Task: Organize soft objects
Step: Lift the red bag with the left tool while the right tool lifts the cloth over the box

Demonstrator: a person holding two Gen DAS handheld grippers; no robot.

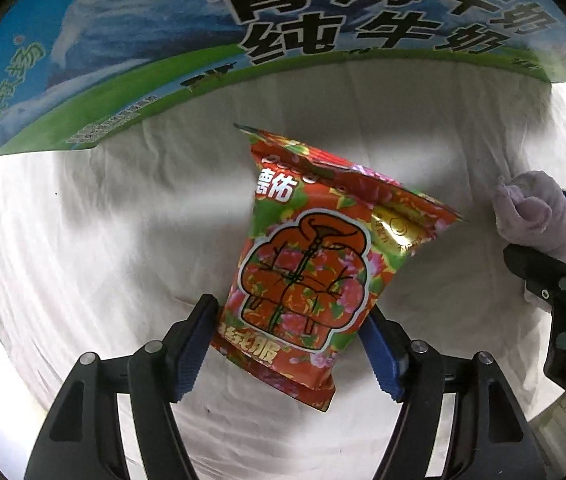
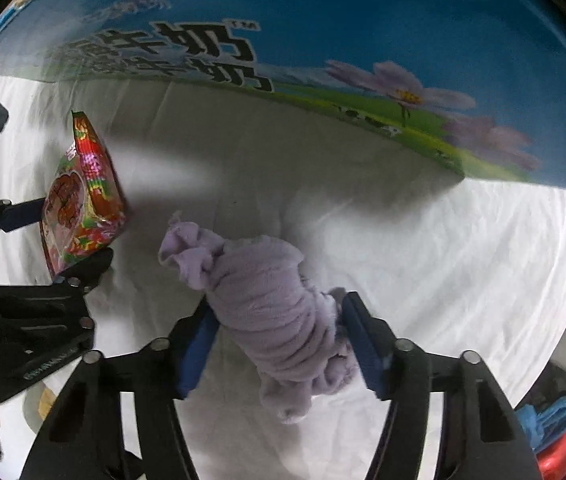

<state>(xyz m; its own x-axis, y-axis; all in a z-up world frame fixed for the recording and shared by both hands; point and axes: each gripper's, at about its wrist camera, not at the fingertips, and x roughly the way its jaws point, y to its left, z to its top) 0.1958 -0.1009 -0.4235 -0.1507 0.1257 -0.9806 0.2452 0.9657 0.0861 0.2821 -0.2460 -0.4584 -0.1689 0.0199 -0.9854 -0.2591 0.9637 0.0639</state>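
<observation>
My left gripper (image 1: pixel 289 344) is clamped on the packet (image 1: pixel 315 248), a red and green flowered foil pouch with a padded jacket drawn on its front. Both blue pads (image 1: pixel 195 350) press against the pouch's lower sides, and it stands up and away from me, tilted a little to the right, with its crimped top edge pointing toward the box (image 1: pixel 131 56). The packet hangs above the sheet (image 1: pixel 83 240) and I cannot tell whether its bottom seal touches the cloth.

My right gripper (image 2: pixel 279 344) is squeezed around the towel (image 2: pixel 271 304), a lilac terry bundle, rolled and wrinkled. The pads (image 2: pixel 197 354) pinch its middle; one loose end flops down toward me, the other twists up toward the box (image 2: pixel 403 20). In the left wrist view the same towel (image 1: pixel 539 220) shows at the right edge with a black finger under it.

Taking the box as my landmark: it is a big carton printed with blue sky, green meadow, cows, purple flowers and black Chinese letters, standing on the far side of the white sheet (image 2: pixel 463 240). The packet (image 2: pixel 83 200) sits in front of its left part, the towel in front of its middle, both short of its wall. The packet is just left of the towel, apart from it.
</observation>
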